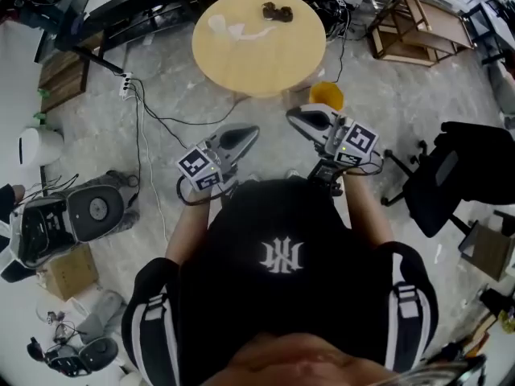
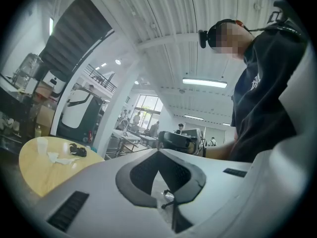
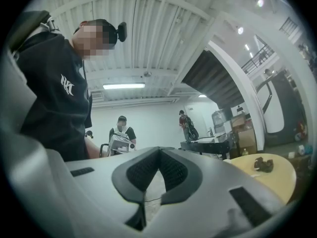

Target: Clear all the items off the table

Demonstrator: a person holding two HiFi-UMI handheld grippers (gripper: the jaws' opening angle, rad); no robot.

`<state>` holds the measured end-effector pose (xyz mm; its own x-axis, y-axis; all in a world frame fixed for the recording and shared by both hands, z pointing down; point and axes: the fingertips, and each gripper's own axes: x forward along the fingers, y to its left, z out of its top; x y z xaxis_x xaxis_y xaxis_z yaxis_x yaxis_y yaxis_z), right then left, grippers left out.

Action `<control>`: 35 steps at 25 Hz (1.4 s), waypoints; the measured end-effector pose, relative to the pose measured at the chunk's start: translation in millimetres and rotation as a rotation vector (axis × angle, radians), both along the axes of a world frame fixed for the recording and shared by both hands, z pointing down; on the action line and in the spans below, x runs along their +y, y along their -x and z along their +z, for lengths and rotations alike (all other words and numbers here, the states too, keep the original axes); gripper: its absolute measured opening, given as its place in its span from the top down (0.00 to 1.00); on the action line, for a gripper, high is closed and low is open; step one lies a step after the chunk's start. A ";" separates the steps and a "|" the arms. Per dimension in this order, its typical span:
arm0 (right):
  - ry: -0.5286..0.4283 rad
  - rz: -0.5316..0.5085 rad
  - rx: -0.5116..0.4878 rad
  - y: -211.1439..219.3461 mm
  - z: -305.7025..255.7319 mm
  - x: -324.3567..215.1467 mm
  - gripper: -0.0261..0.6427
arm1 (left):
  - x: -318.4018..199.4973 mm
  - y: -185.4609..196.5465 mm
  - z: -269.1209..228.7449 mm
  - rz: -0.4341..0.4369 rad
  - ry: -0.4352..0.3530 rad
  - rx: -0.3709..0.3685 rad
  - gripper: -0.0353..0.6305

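While the left gripper (image 1: 252, 131) and right gripper (image 1: 292, 116) sit clenched on nothing, clearing hasn't begun. The table (image 1: 257, 67) at twelve o'clock holds a cup (image 1: 217, 24), a tissue (image 1: 256, 34) and a dark lump (image 1: 278, 11). Next, I'd say, comes a reach forward with jaws opened.

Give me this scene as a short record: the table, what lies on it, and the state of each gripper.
table: round table, light wood, ahead of the person
on table: dark object near the far edge; crumpled white paper; pale cup
left gripper: shut, empty, short of the table
right gripper: shut, empty, short of the table
task state: all three things lie on the table, none picked up
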<state>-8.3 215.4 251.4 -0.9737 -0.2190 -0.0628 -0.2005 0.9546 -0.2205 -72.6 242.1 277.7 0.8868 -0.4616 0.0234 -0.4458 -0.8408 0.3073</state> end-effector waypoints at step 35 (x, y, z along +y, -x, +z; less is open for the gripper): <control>0.038 -0.105 -0.039 -92.1 29.1 53.9 0.96 | 42.1 -91.8 7.5 -0.093 0.024 -0.059 0.93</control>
